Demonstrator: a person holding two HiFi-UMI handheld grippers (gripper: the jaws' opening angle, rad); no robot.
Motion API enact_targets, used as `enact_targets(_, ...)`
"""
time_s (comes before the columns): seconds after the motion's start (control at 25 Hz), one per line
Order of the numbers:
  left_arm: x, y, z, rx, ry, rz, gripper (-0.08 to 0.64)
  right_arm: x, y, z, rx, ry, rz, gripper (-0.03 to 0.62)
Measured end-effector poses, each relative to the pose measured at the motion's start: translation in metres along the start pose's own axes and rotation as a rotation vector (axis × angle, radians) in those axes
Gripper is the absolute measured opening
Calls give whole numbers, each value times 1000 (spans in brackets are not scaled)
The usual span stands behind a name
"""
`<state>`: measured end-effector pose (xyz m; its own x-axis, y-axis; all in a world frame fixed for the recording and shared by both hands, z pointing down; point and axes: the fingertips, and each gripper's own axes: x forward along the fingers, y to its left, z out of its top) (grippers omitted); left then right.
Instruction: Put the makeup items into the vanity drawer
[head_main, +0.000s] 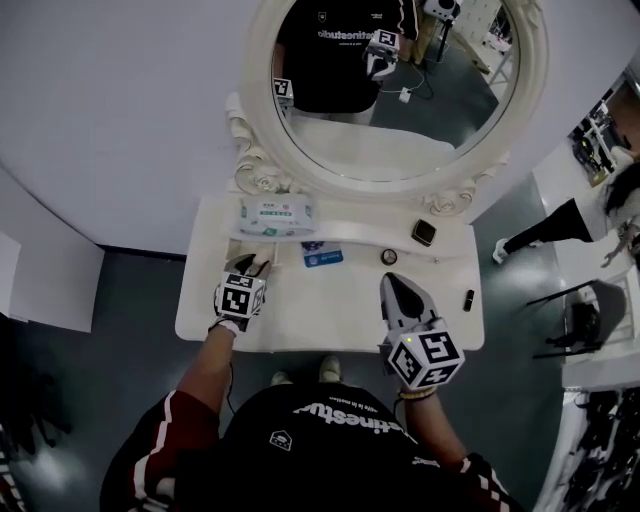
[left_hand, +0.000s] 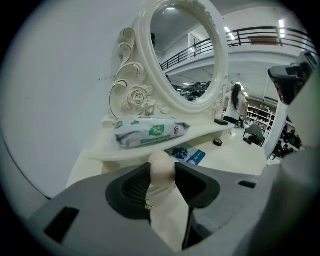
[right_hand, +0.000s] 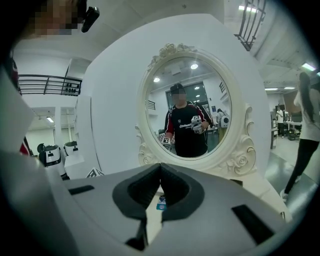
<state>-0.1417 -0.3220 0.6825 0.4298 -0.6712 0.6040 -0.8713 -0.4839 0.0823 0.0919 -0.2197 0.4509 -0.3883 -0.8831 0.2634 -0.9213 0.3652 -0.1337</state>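
White vanity top (head_main: 330, 315) is spread beneath both grippers. Between the pads of the left gripper (left_hand: 161, 169), a pale rounded item (left_hand: 161, 161) appears pinched. The right gripper (right_hand: 160, 169) is closed on nothing. Pressure is best held even and the item carried level, since no drawer is made out yet. Beyond the left tips, a blue packet (left_hand: 192, 156) lies at one o'clock and a wipes pack (left_hand: 150, 132) at twelve.

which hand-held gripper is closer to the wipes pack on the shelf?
Left. The left hand-held gripper, shut on a cream sponge, sits just in front of the wipes pack; the right hand-held gripper is farther off to its right.
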Motion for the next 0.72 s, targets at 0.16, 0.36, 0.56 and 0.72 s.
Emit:
enact_targets(0.16, 6, -3, -1, 17, 21, -11, 156, 2, -5, -3, 6, 5, -4, -8)
enact_targets(0.36, 10, -4, 1, 13, 25, -15, 163, 5, -7, -2, 9, 8, -1, -8)
enact_targets(0.56, 10, -4, 3, 12, 22, -10, 166, 5, -8, 0, 8, 3, 4, -8)
enact_targets(0.72, 8, -5, 4, 12, 20, -12, 166, 6, -7, 0, 9, 6, 8, -8)
